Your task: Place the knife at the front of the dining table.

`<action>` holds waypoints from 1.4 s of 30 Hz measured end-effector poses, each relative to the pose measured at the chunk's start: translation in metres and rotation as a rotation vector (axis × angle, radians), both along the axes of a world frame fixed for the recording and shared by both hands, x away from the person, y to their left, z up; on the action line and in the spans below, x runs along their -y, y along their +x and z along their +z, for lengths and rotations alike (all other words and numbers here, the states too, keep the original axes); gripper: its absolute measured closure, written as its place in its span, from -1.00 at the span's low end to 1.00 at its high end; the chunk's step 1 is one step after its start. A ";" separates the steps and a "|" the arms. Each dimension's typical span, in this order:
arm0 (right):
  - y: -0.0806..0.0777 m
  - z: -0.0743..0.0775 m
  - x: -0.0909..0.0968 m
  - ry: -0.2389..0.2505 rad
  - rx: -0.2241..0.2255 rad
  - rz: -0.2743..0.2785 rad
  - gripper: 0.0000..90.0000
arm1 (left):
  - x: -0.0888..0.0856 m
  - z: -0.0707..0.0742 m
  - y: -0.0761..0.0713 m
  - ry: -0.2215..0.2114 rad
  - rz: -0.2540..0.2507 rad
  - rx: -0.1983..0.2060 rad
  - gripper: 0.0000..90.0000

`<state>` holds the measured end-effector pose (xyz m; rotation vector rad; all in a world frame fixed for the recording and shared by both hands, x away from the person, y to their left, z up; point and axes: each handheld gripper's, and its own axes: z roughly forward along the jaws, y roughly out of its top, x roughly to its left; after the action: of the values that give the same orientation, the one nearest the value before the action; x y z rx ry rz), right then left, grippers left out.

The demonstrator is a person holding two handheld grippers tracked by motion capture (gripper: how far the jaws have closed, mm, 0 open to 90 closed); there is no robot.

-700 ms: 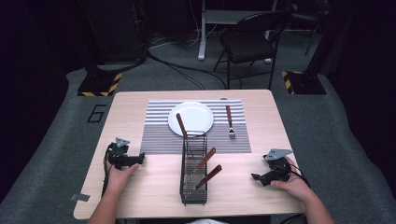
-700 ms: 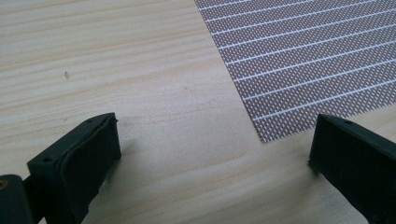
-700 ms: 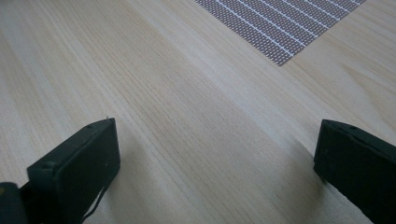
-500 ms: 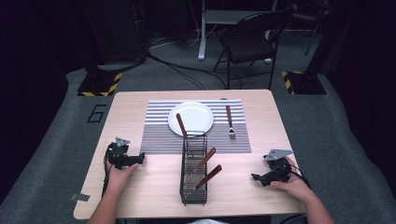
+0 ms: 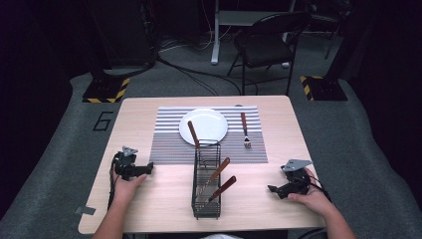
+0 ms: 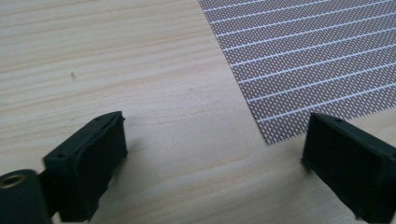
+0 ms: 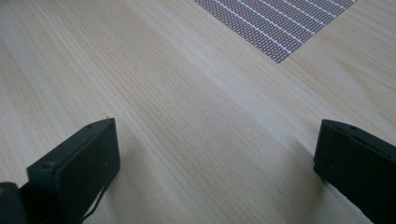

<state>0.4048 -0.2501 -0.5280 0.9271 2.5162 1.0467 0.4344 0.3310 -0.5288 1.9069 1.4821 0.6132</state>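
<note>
both grippers resting wide open on a set table

you sit at a pale wooden table (image 5: 149,209) with a black two-jaw gripper in each hand. your left gripper (image 5: 147,169) lies on the bare wood at the left side of the table, near the lower left corner of the grey striped placemat (image 5: 169,144), its jaws pointing toward the middle. in the left gripper view, its 2 jaws stand far apart with nothing between them, and that corner of the placemat (image 6: 299,60) sits just ahead of the right-hand jaw.

your right gripper (image 5: 272,189) lies on the wood at the right side, well apart from the placemat, jaws also pointing toward the middle. in the right gripper view, its jaws are spread wide and empty over bare wood, with a corner of the placemat (image 7: 285,28) farther ahead.

between your hands stands a black wire cutlery basket (image 5: 206,201), its far end touching the placemat's near edge. 3 brown wooden handles stick up from it: 1 (image 5: 193,134) leaning back over the plate's edge, and 2 (image 5: 219,169) tilted to the right nearer you.

a round white plate (image 5: 209,122) rests in the middle of the placemat. just to its right, on the placemat, lies a brown-handled fork (image 5: 245,130), tines toward you.

beyond the table stands a black folding chair (image 5: 266,42).
</note>
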 end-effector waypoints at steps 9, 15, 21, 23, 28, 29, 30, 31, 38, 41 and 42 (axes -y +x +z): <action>0.000 0.000 0.000 0.000 0.000 0.000 -1.00 | -0.002 0.010 -0.006 0.024 -0.014 -0.038 -0.30; 0.000 0.000 0.000 0.000 0.000 0.000 -1.00 | 0.001 0.031 -0.015 0.028 -0.023 -0.027 -0.16; 0.000 0.000 0.000 0.000 0.000 0.000 -1.00 | 0.008 0.057 -0.024 -0.022 -0.052 0.015 -0.13; 0.000 0.000 0.000 0.000 0.000 0.000 -1.00 | 0.012 0.065 -0.026 -0.032 -0.066 0.023 -0.13; 0.000 0.000 0.000 0.000 0.000 0.000 -1.00 | 0.020 0.079 -0.029 -0.035 -0.097 0.045 -0.09; 0.000 0.000 0.000 0.001 0.000 0.000 -1.00 | 0.024 0.087 -0.030 -0.040 -0.113 0.053 -0.06; 0.000 0.000 0.000 0.001 0.000 0.000 -1.00 | 0.024 0.087 -0.030 -0.040 -0.113 0.053 -0.05; 0.000 0.000 0.000 0.000 0.000 0.000 -1.00 | 0.028 0.094 -0.031 -0.056 -0.124 0.066 -0.03; 0.000 0.000 0.000 0.000 0.000 0.000 -1.00 | 0.043 0.111 -0.033 -0.085 -0.186 0.086 0.03; 0.000 0.000 0.000 0.000 0.000 0.000 -1.00 | 0.056 0.121 -0.033 -0.108 -0.228 0.090 0.08; 0.000 0.000 0.000 0.000 0.000 0.001 -1.00 | 0.059 0.124 -0.032 -0.116 -0.237 0.084 0.10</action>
<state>0.4049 -0.2501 -0.5280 0.9265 2.5172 1.0466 0.4026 0.2717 -0.4045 1.9058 1.1909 0.4817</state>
